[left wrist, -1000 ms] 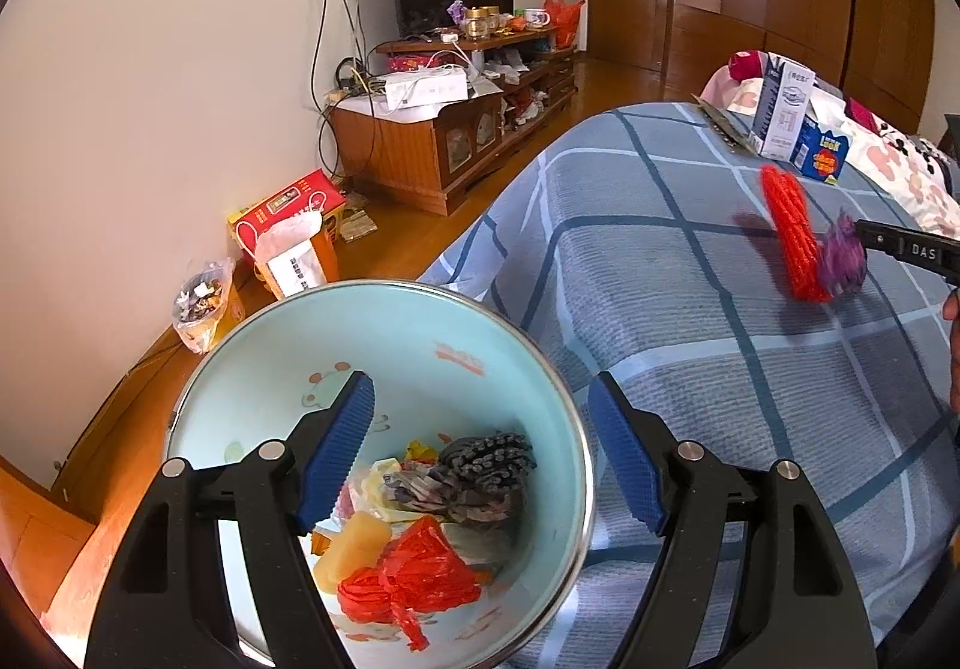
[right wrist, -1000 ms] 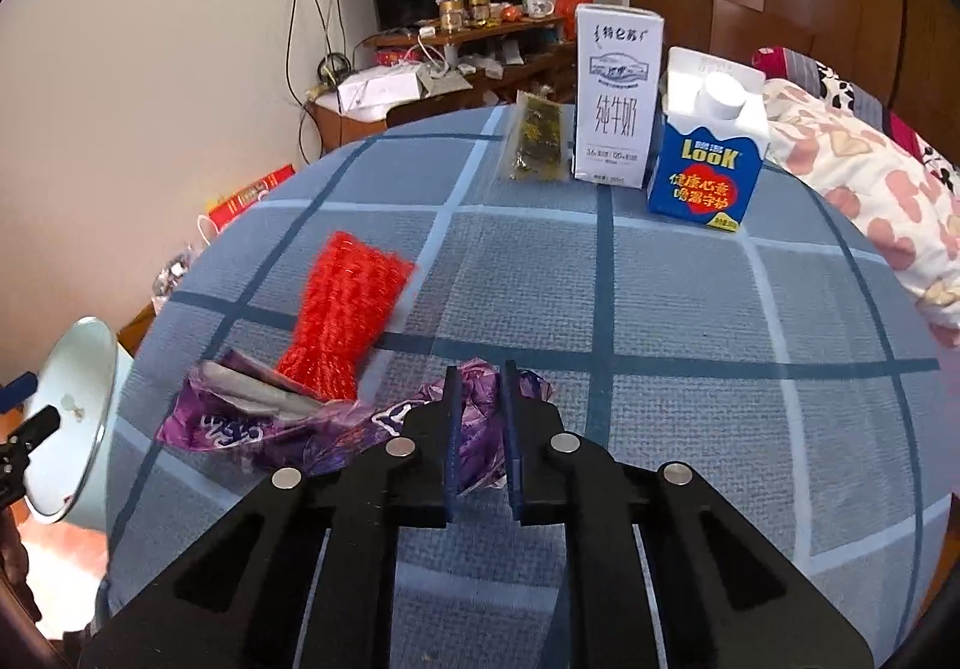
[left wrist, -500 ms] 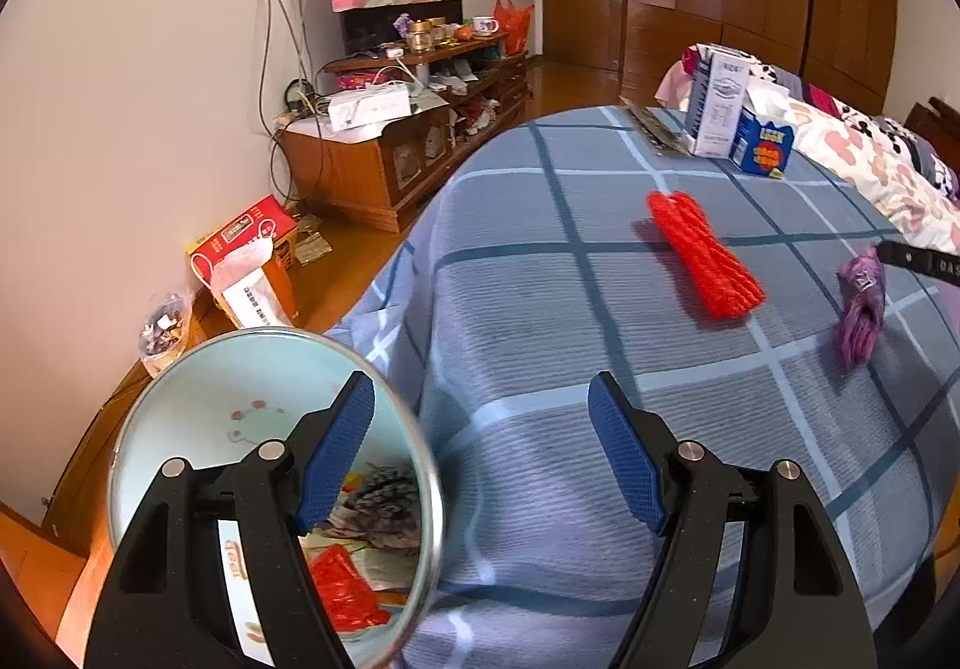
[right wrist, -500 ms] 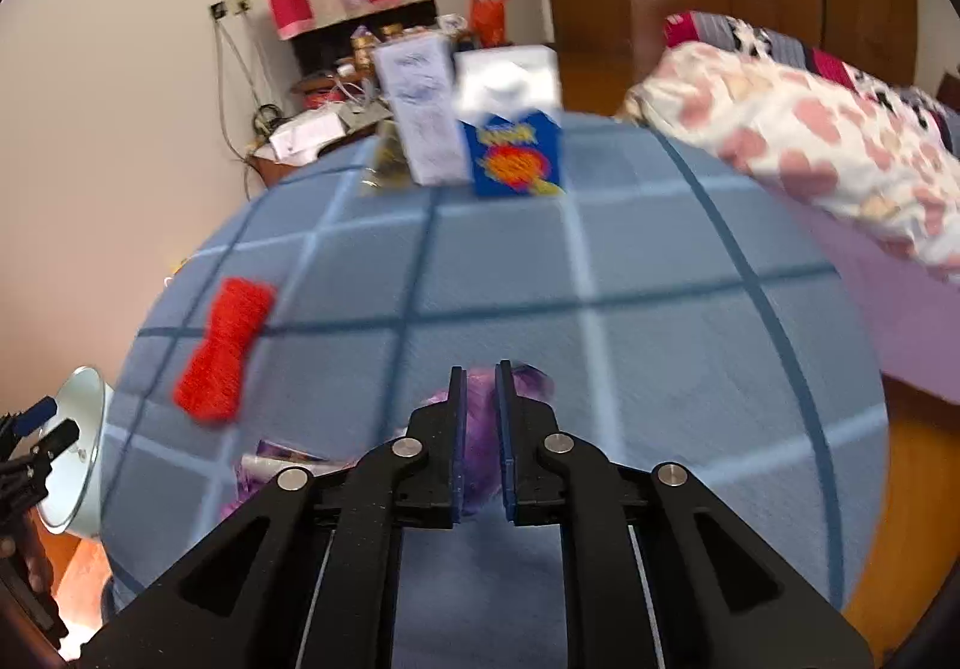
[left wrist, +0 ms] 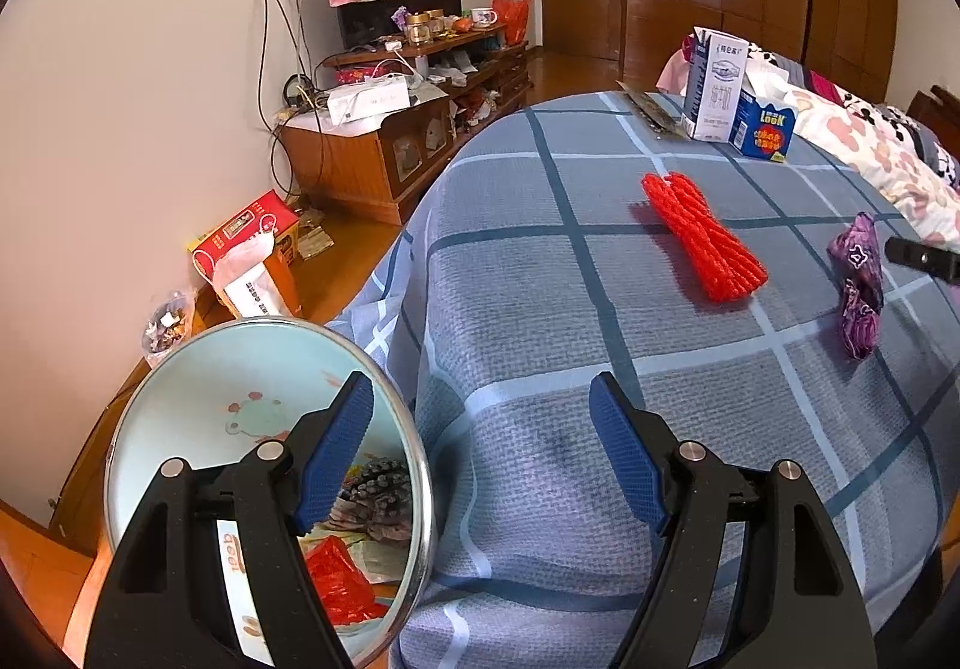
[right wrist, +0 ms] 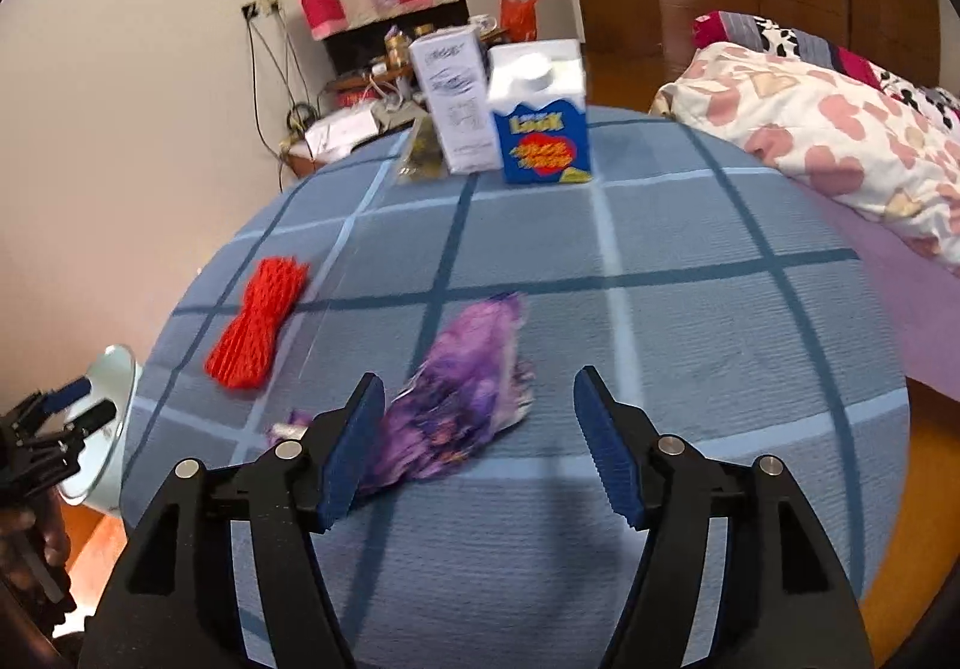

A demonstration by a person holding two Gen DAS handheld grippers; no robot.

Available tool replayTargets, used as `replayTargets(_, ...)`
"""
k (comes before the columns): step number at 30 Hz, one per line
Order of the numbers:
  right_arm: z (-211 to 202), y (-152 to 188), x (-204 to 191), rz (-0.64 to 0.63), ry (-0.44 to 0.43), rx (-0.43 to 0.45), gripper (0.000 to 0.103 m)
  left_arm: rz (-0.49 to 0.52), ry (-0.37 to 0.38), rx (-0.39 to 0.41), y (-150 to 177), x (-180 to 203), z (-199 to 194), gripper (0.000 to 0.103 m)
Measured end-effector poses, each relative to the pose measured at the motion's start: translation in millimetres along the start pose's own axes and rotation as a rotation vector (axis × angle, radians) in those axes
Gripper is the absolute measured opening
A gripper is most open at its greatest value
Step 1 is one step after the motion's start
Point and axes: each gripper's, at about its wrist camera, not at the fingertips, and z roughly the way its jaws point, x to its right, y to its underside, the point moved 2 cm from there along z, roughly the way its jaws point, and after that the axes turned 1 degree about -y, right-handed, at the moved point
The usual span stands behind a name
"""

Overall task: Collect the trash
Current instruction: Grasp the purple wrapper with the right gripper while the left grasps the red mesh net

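A crumpled purple wrapper (right wrist: 462,417) lies on the blue checked bedcover (right wrist: 690,369), between the fingers of my right gripper (right wrist: 478,387). Its jaws are opening and the pads stand clear of the wrapper. A red foam net (right wrist: 258,333) lies to its left. My left gripper (left wrist: 480,399) is open and empty at the bed's edge, over the rim of a pale enamel basin (left wrist: 240,387) that holds several scraps. From the left wrist view the red net (left wrist: 702,237) and purple wrapper (left wrist: 858,291) lie ahead, with a right gripper finger (left wrist: 918,258) beside the wrapper.
At the far end of the bed stand a white milk carton (right wrist: 456,99), a blue carton (right wrist: 540,129) and a flat packet (right wrist: 420,153). A floral quilt (right wrist: 840,147) lies at the right. On the floor are a wooden cabinet (left wrist: 372,159) and a red box (left wrist: 252,237).
My right gripper went from shut on the purple wrapper to open, and the wrapper now lies loose on the bedcover. The left wrist view swung right, so the basin slid to the left.
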Motion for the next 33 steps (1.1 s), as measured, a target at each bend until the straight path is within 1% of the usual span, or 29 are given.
replayTargets(3, 6.3, 4.2, -11.2, 0.01, 0.013, -0.043, 0.064, -0.004, -0.004, -0.004, 2.5, -4.4, 0.7, 0.074)
replayTargets(5, 14.1, 8.1, -18.0, 0.015, 0.02, -0.077, 0.058, -0.011, -0.009, -0.006, 4.1, -8.5, 1.0, 0.074)
replayTargets(6, 18.6, 9.6, -19.6, 0.026, 0.029, -0.096, 0.051, -0.017, -0.012, -0.007, 4.6, -10.5, 1.5, 0.074)
replayTargets(8, 26.3, 11.1, -22.7, 0.043, 0.017, -0.11, 0.049, -0.028, -0.014, -0.008, 5.3, -13.5, 2.1, 0.074)
replayTargets(10, 32.4, 11.4, -28.8, 0.033, 0.012, -0.103, 0.04, -0.028, -0.01, -0.006, 4.0, -11.2, 2.3, 0.074)
replayTargets(13, 33.5, 11.6, -34.4, 0.025, -0.012, -0.096, 0.032, -0.016, 0.004, 0.0, 1.5, -3.6, 1.6, 0.074)
replayTargets(15, 30.2, 11.7, -36.9, 0.01, -0.027, -0.086, 0.03, -0.012, 0.015, 0.006, -2.7, 2.6, 1.6, 0.074)
replayTargets(19, 22.0, 9.7, -33.9, 0.001, -0.033, -0.072, 0.028, -0.008, 0.03, 0.013, -10.8, 14.9, 3.4, 0.074)
replayTargets(23, 6.7, 4.3, -22.1, -0.01, -0.016, -0.049, 0.028, 0.017, 0.045, 0.021, -20.7, 35.6, 5.8, 0.074)
replayTargets(27, -7.3, -1.1, -2.5, -0.013, 0.029, -0.024, 0.028, 0.04, 0.061, 0.025, -32.2, 59.0, 11.4, 0.074)
replayTargets(31, -13.8, -0.8, 20.4, -0.009, 0.085, -0.021, 0.028, 0.059, 0.071, 0.022, -46.3, 83.5, 21.4, 0.074)
replayTargets(33, -15.6, 0.3, 30.7, -0.003, 0.097, -0.023, 0.028, 0.079, 0.072, 0.016, -52.8, 97.7, 28.7, 0.074)
